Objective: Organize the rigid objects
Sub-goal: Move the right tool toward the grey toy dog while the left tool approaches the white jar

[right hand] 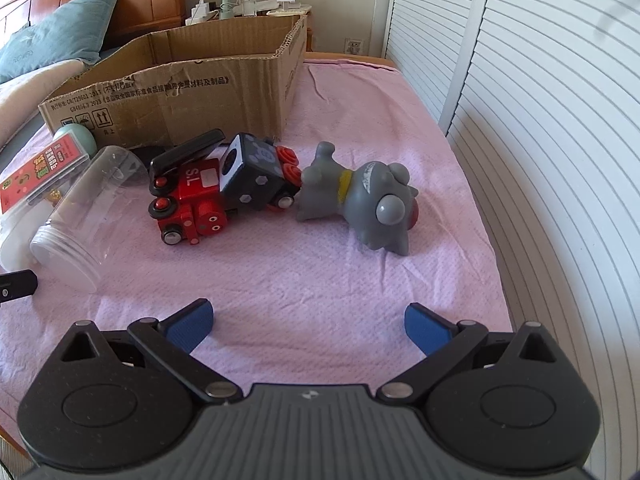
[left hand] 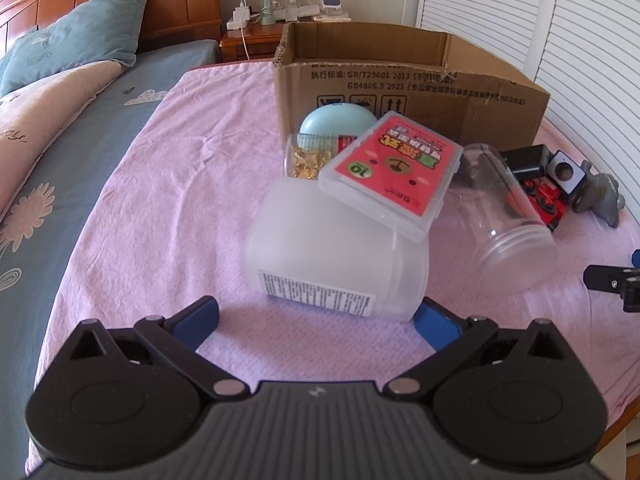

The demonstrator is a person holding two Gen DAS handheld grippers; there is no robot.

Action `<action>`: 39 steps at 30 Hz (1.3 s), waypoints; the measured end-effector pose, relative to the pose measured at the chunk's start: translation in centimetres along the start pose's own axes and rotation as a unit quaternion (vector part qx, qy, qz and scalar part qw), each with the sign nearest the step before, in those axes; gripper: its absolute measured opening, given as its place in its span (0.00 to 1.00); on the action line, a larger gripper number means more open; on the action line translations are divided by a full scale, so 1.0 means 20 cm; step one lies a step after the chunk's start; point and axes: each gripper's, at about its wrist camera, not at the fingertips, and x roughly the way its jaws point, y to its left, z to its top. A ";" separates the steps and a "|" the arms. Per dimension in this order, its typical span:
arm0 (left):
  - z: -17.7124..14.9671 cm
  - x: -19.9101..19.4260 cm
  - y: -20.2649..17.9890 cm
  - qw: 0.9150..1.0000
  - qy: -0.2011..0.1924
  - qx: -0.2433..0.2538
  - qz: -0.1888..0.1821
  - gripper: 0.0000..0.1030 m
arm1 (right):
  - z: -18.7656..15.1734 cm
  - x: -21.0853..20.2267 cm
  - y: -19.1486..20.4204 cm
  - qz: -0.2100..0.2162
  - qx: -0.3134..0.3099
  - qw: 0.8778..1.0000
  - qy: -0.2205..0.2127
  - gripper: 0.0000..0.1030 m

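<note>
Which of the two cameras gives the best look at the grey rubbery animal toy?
The right wrist view: the grey rubbery animal toy lies whole and unobstructed on the pink cloth. The left wrist view catches only part of it at the far right edge, behind the cube.

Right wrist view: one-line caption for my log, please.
Open right gripper hovers over pink cloth, facing a toppled red toy train, grey figurine and cardboard box.

pink cloth (right hand: 320, 272), brown cardboard box (right hand: 192, 92), red toy train (right hand: 188, 204), grey figure (right hand: 360, 196), red-labelled clear case (left hand: 392, 172).
</note>
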 end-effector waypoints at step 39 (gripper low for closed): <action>-0.03 0.01 0.00 1.000 -0.028 0.003 -0.002 1.00 | 0.22 0.05 -0.20 -0.066 0.049 0.996 -0.046 1.00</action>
